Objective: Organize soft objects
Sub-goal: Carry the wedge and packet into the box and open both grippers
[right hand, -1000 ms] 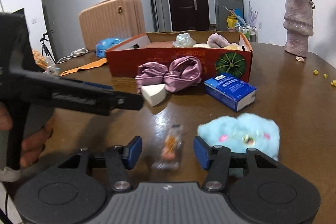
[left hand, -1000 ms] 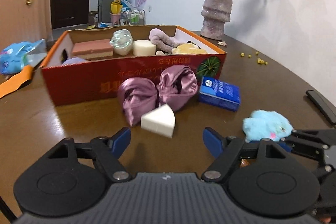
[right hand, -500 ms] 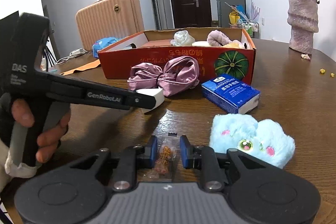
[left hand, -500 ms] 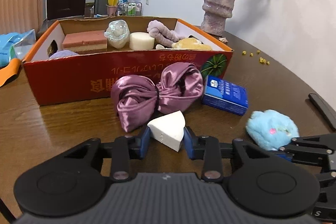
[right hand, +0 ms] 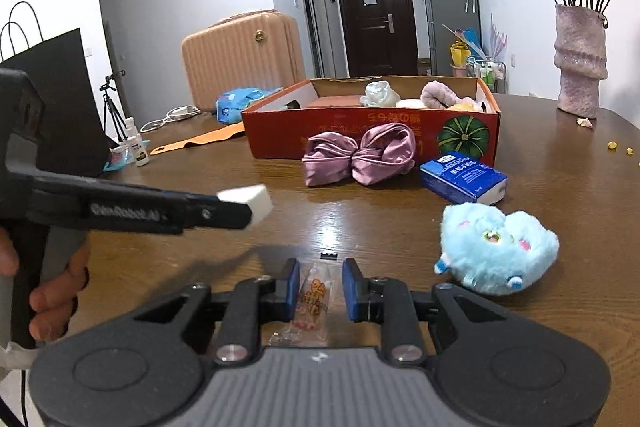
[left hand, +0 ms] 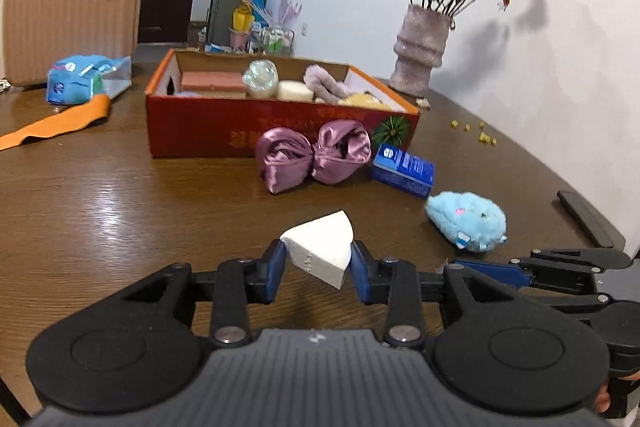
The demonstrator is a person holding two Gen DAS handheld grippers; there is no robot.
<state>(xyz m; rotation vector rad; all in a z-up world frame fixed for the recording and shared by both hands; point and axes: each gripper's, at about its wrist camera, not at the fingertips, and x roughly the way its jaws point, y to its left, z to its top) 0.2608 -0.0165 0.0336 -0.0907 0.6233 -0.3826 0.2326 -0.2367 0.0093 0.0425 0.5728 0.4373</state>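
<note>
My left gripper [left hand: 318,269] is shut on a white wedge sponge [left hand: 322,249] and holds it above the table; it also shows in the right wrist view [right hand: 250,201]. My right gripper [right hand: 320,289] is closed around a small clear snack packet [right hand: 314,297] lying on the table. A red cardboard box [left hand: 224,131] at the back holds several soft items. A purple satin bow [left hand: 314,155] lies in front of the box. A blue plush toy [right hand: 496,253] lies to the right of the right gripper.
A blue tissue pack [left hand: 402,169] lies beside the bow. A vase of dried flowers [left hand: 420,55] stands at the back right. An orange strap [left hand: 60,125] and a blue bag [left hand: 86,77] lie at the left. A black bag [right hand: 60,99] stands at the far left.
My left gripper closed on the white sponge, lifted it and drew back from the box. My right gripper closed around the snack packet.
</note>
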